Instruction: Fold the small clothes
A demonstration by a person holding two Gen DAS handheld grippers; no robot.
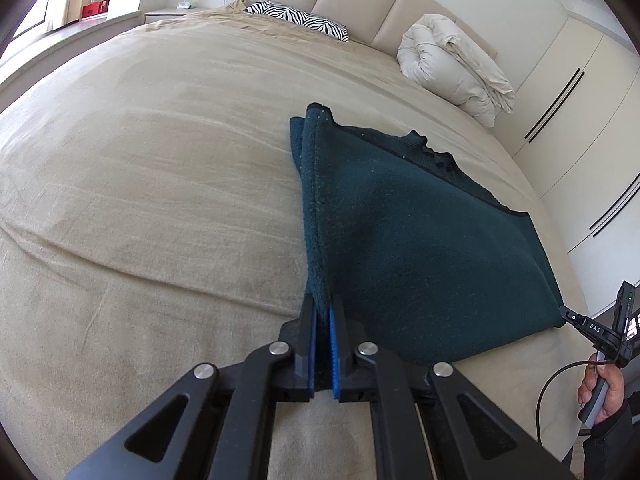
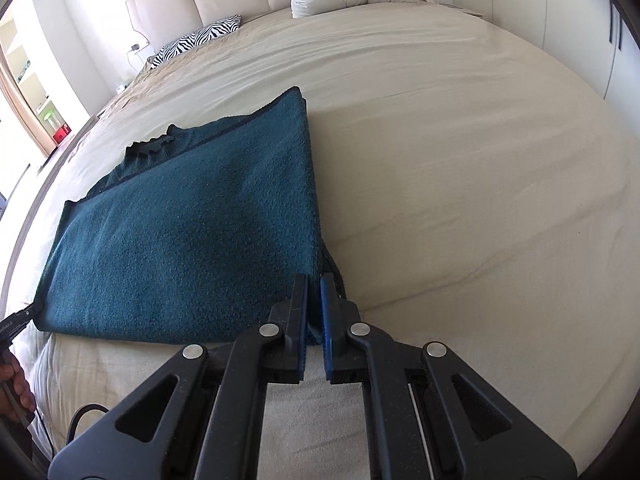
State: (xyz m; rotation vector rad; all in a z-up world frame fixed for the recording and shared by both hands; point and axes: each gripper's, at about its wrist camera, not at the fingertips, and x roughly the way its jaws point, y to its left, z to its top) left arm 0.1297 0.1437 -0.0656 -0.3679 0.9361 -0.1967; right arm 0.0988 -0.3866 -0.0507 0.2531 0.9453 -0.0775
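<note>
A dark teal knit garment [image 1: 400, 232] lies partly folded on the beige bed, its near edge lifted. My left gripper [image 1: 323, 310] is shut on the garment's near left corner. My right gripper [image 2: 314, 292] is shut on the garment [image 2: 192, 232] at its near right corner. In the left wrist view the right gripper [image 1: 568, 316] shows at the far right, pinching that corner. In the right wrist view the left gripper [image 2: 34, 308] shows at the left edge, on the other corner. The ribbed collar [image 2: 150, 146] lies at the far side.
The beige bed sheet [image 1: 140, 200] spreads wide to the left and, in the right wrist view, to the right [image 2: 460, 180]. A zebra pillow [image 1: 298, 20] and a rolled white duvet [image 1: 452, 64] lie by the headboard. White wardrobes [image 1: 580, 100] stand on the right.
</note>
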